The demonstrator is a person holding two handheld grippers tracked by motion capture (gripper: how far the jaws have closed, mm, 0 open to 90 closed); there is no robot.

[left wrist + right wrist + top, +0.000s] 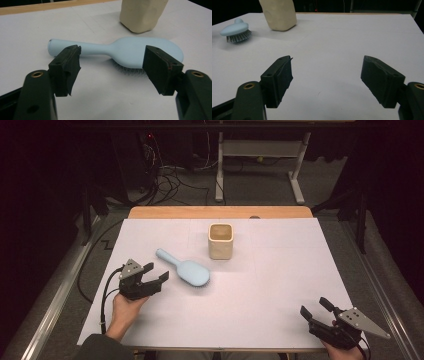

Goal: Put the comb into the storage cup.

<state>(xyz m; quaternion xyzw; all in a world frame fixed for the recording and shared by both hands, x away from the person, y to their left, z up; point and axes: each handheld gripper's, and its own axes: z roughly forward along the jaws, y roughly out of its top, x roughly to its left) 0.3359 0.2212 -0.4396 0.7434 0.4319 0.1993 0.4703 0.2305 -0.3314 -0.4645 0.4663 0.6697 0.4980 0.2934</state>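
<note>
High view: white sheet [260,290] covered a wooden table [220,212]; dark room behind. Brush [184,269] lay bristles-down, left of centre, beside cup [220,240]. Left gripper [156,272] spread, just short of the brush. Right gripper [314,308] spread at near-right edge, bare sheet around it.
</note>
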